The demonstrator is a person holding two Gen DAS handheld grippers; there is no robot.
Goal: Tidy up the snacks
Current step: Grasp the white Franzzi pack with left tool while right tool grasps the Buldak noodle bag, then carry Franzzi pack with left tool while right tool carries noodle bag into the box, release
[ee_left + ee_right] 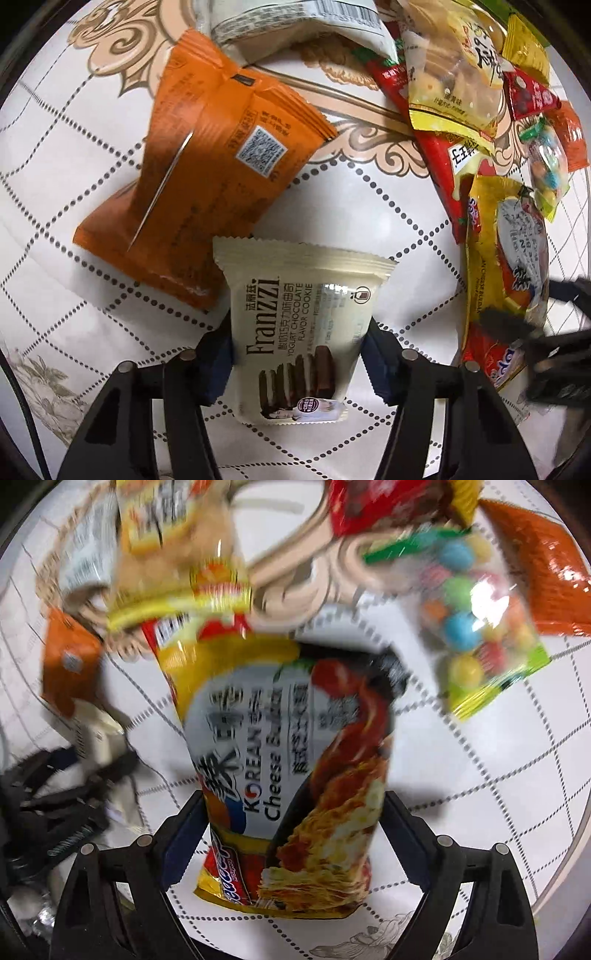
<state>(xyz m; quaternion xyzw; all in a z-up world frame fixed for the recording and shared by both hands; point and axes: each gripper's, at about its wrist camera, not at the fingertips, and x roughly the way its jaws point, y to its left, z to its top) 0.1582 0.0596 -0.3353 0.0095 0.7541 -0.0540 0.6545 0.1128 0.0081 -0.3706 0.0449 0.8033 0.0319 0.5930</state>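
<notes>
My left gripper (pixel 297 354) is shut on a cream Franzzi cookie packet (pixel 299 325), which rests against an orange snack pack (pixel 207 177) on the tablecloth. My right gripper (pixel 291 834) is shut on a yellow Korean cheese noodle bag (pixel 291 768); the view is blurred by motion. The same bag (pixel 506 266) and the right gripper (pixel 532 339) show at the right of the left wrist view. The left gripper (pixel 55 797) shows dark and blurred at the left of the right wrist view.
A pile of snacks lies at the far side: a white packet (pixel 295 26), a yellow biscuit bag (pixel 454 66), red packets (pixel 439 155), a bag of coloured candy balls (pixel 476 616) and an orange pack (pixel 535 572). The tablecloth (pixel 388 221) is white with dotted diamonds.
</notes>
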